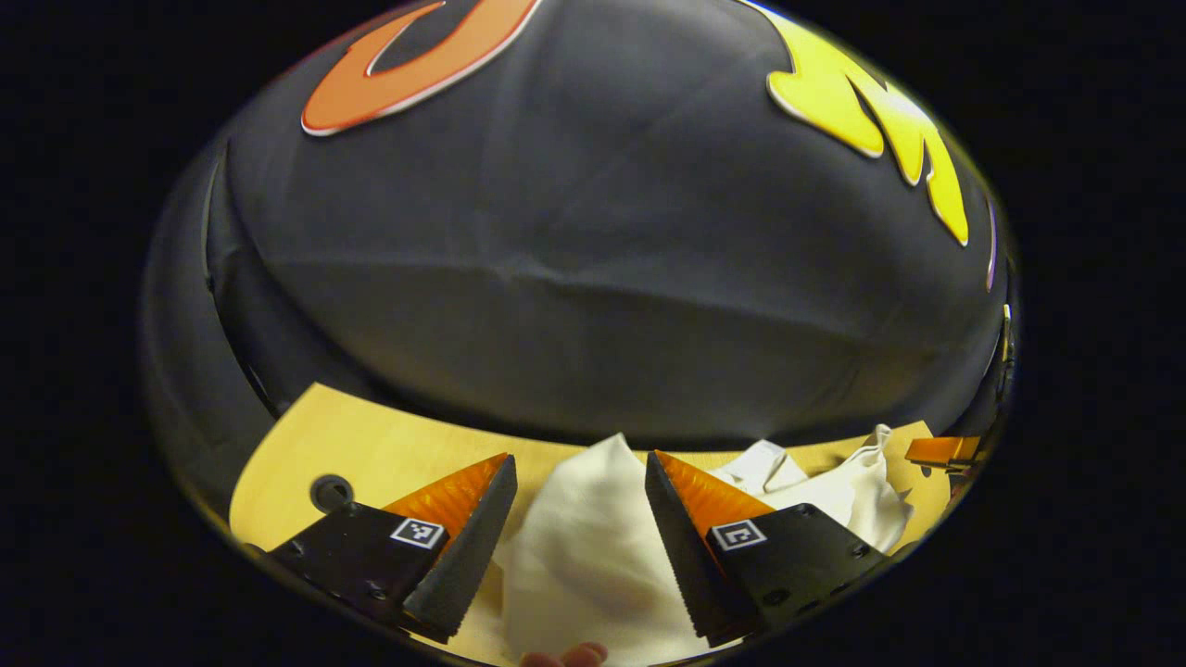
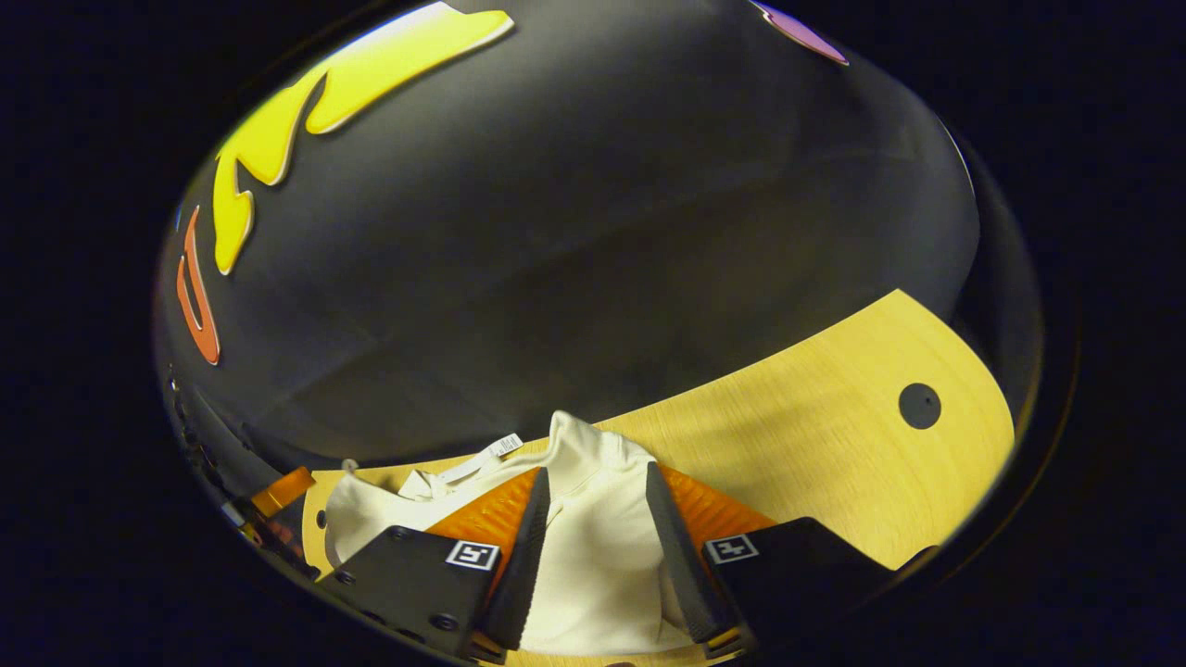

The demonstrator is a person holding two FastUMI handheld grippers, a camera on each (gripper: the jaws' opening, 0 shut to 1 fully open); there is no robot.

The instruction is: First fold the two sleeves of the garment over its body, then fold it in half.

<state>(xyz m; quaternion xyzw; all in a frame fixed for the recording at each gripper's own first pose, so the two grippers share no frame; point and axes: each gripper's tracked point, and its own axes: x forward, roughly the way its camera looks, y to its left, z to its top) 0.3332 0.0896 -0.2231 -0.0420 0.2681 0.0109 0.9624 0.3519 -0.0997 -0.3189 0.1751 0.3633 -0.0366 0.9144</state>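
The white garment (image 1: pixel 584 547) lies crumpled on the wooden table (image 1: pixel 371 454). Its cloth rises in a peak between the fingers of my left gripper (image 1: pixel 579 459), which stands open over it. A person's fingertip (image 1: pixel 565 656) shows at the bottom edge below the cloth. In the right gripper view the garment (image 2: pixel 593 537) bunches up between the fingers of my right gripper (image 2: pixel 598 471), whose jaws stand apart around the cloth. A white label (image 2: pixel 491 451) sticks out of the garment at the far side. Each view shows the other gripper (image 1: pixel 940 451) (image 2: pixel 278 491) at the garment's far end.
The table (image 2: pixel 815 417) has a round dark hole (image 2: pixel 919 406) on its right part and another hole (image 1: pixel 331 491) near its left end. The booth's black cloth wall (image 1: pixel 593 232) hangs close behind the table's far edge.
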